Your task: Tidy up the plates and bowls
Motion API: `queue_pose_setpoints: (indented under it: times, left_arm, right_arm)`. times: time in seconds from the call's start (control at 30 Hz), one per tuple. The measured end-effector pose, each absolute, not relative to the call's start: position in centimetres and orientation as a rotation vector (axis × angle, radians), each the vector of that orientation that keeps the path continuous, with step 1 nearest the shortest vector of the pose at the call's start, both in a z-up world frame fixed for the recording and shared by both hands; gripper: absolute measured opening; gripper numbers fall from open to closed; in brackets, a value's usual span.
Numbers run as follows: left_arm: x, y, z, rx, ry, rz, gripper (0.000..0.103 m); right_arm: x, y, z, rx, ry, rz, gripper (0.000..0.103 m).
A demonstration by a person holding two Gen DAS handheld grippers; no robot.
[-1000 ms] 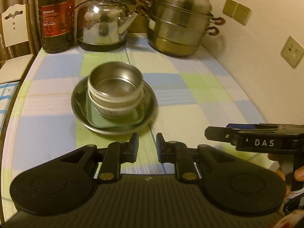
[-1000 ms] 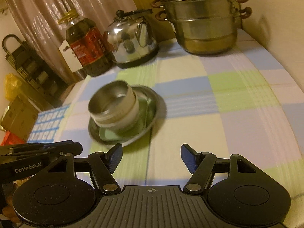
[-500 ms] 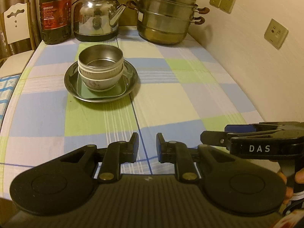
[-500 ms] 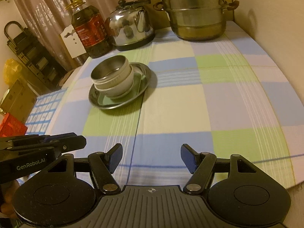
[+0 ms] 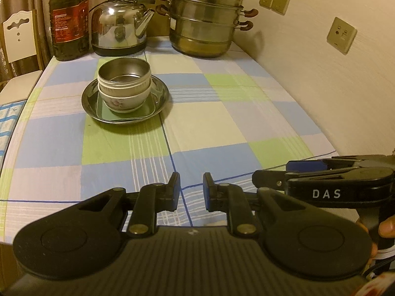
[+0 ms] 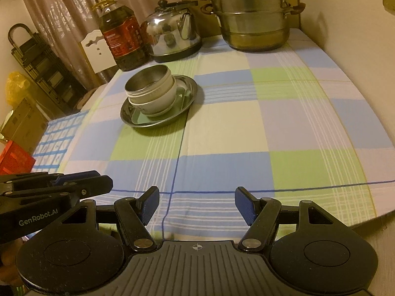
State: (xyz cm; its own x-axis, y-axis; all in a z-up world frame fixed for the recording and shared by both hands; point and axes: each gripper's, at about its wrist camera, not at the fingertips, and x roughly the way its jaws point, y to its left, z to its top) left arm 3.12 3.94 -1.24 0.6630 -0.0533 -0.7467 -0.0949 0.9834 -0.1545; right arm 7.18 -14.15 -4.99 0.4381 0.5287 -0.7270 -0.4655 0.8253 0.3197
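Note:
A steel bowl (image 5: pixel 124 72) sits nested in a white flowered bowl (image 5: pixel 123 98), which stands on a square green plate (image 5: pixel 145 109) inside a round steel plate (image 5: pixel 161 91). The same stack shows in the right wrist view, with the steel bowl (image 6: pixel 148 81) on top and the round steel plate (image 6: pixel 190 91) beneath. My left gripper (image 5: pixel 191 188) is empty, its jaws a narrow gap apart, over the near table edge. My right gripper (image 6: pixel 196 206) is open and empty, also at the near edge. Each gripper shows in the other's view, the right one (image 5: pixel 271 175) and the left one (image 6: pixel 98 183).
At the table's far end stand an oil bottle (image 5: pixel 69 17), a steel kettle (image 5: pixel 118 27) and a stacked steamer pot (image 5: pixel 205 27). A wall with sockets (image 5: pixel 342 34) runs along the right. A white chair (image 5: pixel 19 39) stands at the left.
Both grippers have drawn back from the stack toward the near table edge. The stack itself has not moved. Neither gripper's jaw opening has changed.

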Motion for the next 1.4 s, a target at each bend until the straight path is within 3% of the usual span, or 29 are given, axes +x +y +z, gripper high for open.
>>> queue_pose_setpoints:
  times: [1.4]
  left_arm:
    - [2.8,2.9,-1.1,-0.174,0.843,-0.003,0.017]
  right_arm:
    - [6.3,-15.4,-4.8,0.080,0.925,0.606,0.068]
